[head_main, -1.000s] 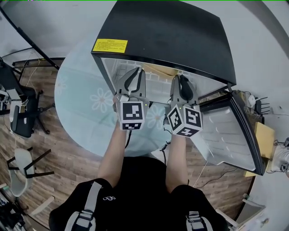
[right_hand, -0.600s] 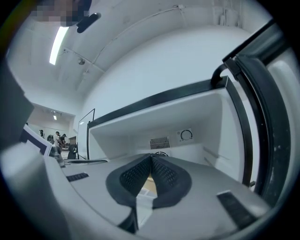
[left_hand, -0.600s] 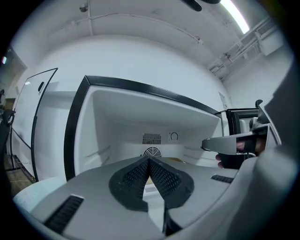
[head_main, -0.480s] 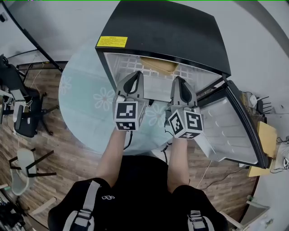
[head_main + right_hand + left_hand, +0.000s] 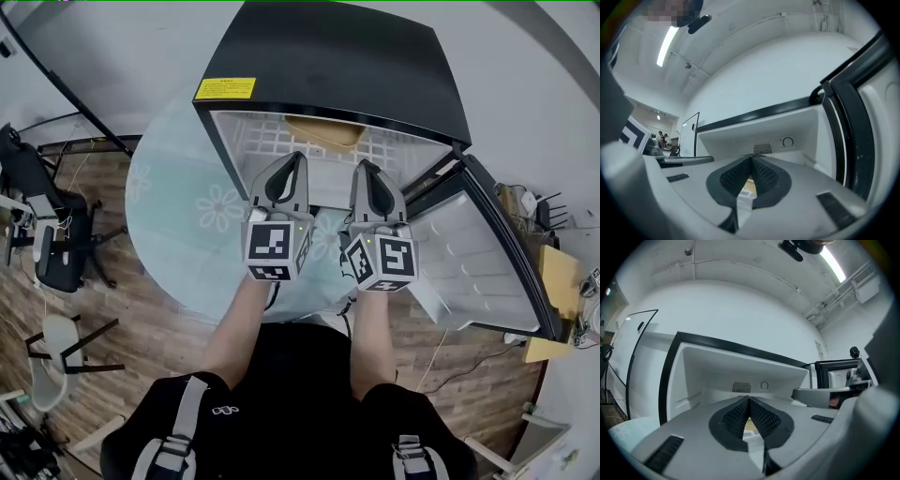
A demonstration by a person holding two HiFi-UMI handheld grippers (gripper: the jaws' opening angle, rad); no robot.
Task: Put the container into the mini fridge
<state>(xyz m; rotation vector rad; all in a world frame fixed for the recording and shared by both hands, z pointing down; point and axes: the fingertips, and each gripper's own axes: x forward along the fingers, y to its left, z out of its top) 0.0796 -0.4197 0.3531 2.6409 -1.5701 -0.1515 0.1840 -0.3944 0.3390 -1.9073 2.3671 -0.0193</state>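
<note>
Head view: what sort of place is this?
Probably an office or lab room: an open mini fridge on a round glass table, office chairs on wood-plank flooring.

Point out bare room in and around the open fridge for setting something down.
Bare wire shelf shows left and right of the tan container in the mini fridge; the glass table left of it is bare too. Crowded: the opening's front, where the left gripper and right gripper sit.

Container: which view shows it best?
Head view: the tan container lies in plain sight on the wire shelf of the open fridge. The left and right gripper views each show only what looks like a tan sliver of it, low in the middle.
</note>
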